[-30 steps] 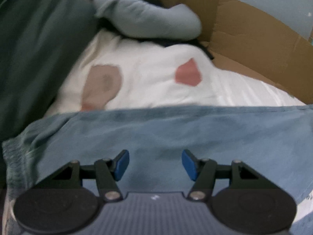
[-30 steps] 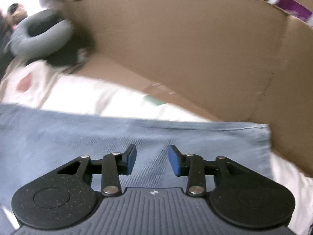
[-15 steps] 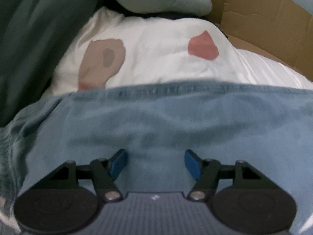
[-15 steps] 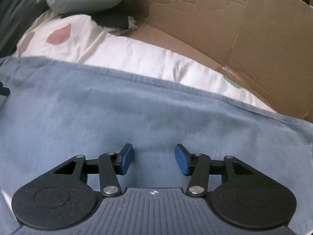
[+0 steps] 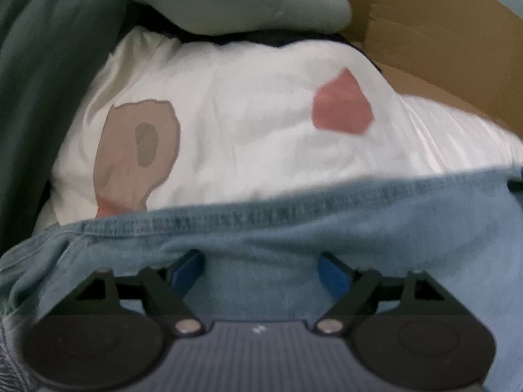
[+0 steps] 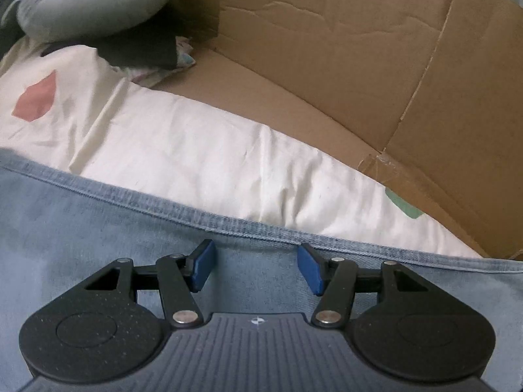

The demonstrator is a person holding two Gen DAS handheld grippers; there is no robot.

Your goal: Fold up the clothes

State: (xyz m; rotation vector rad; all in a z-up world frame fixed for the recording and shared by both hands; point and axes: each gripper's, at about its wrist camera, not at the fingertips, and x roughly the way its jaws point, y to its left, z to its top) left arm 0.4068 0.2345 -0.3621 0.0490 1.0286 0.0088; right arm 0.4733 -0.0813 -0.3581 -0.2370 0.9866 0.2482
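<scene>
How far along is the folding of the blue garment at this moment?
Done: the blue garment lies spread flat on the white sheet, its hem straight. In hand: nothing; the left tool is opening and the right tool is open over the cloth, gripping none. Left: no finished fold is visible yet.
</scene>
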